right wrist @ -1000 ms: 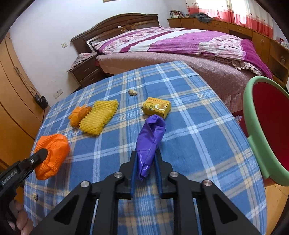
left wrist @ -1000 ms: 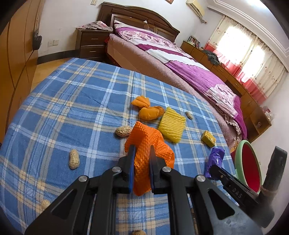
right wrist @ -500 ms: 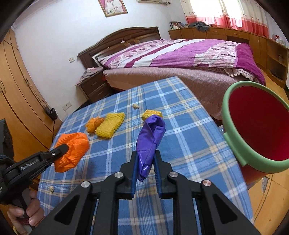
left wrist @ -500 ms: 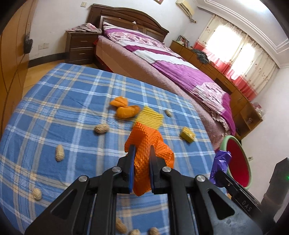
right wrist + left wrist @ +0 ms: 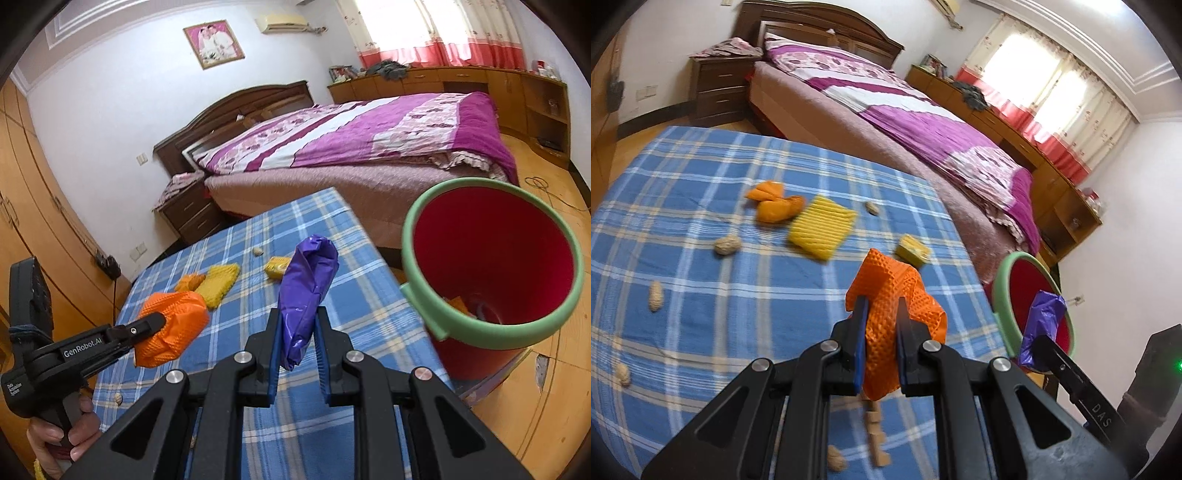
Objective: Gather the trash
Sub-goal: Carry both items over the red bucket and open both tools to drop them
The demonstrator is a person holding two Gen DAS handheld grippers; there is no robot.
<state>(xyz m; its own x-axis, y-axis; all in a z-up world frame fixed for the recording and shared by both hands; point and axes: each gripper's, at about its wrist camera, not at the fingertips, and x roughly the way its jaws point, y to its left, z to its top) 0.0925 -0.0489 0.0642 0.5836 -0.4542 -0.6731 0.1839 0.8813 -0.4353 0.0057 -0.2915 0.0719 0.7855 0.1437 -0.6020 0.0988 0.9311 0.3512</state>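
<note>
While both loads are carried toward the bin, the scene is set out below.
Left fingers: the left gripper is clenched on a crumpled orange net, which is held clear above the bench.
Right fingers: the right gripper is clamped on a purple bag; most of the bag stands free above the pads.
Bin: a red bin with a green rim is seen just past the bench's edge, on the floor, with some scraps already in its bottom.
Trash left: a yellow net, orange peel, a small yellow box and scattered peanuts are seen lying on the blue plaid cloth.
Risk, bag: the limp bag could be caught on the rim or dropped outside if it is released short of the opening.
Risk, net: the springy net could cling to the pads when let go, being snagged by its mesh.
Risk, grippers: the two grippers could be knocked together over the narrow opening.
</note>
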